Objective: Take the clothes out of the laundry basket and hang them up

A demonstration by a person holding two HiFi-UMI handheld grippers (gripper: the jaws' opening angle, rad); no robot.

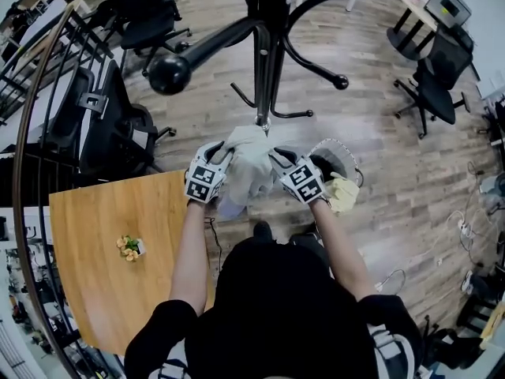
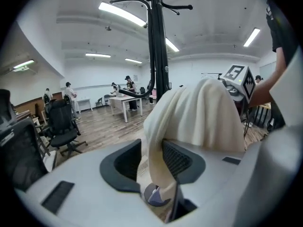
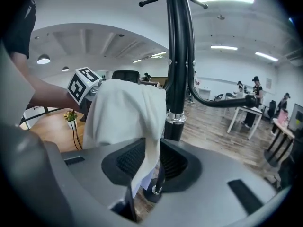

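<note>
A white garment [image 1: 248, 168] is bunched between my two grippers, just in front of the base of the black coat stand [image 1: 268, 46]. My left gripper [image 1: 225, 158] is at its left side and my right gripper [image 1: 278, 163] at its right. In the left gripper view the cloth [image 2: 199, 117] hangs down through the left gripper [image 2: 152, 160], whose jaws stand apart with a gap beside the fabric. In the right gripper view a fold of cloth [image 3: 123, 112] drapes between the parted jaws of the right gripper [image 3: 150, 162]. The white laundry basket [image 1: 339, 150] with a yellow garment [image 1: 345, 193] sits by my right forearm.
A wooden table [image 1: 102, 243] with a small potted plant [image 1: 130, 248] stands at the left. The stand's pole [image 3: 177, 56] rises close ahead, its hooks overhead. Office chairs [image 1: 102, 125] [image 1: 434, 85] stand to both sides; people work at desks far off.
</note>
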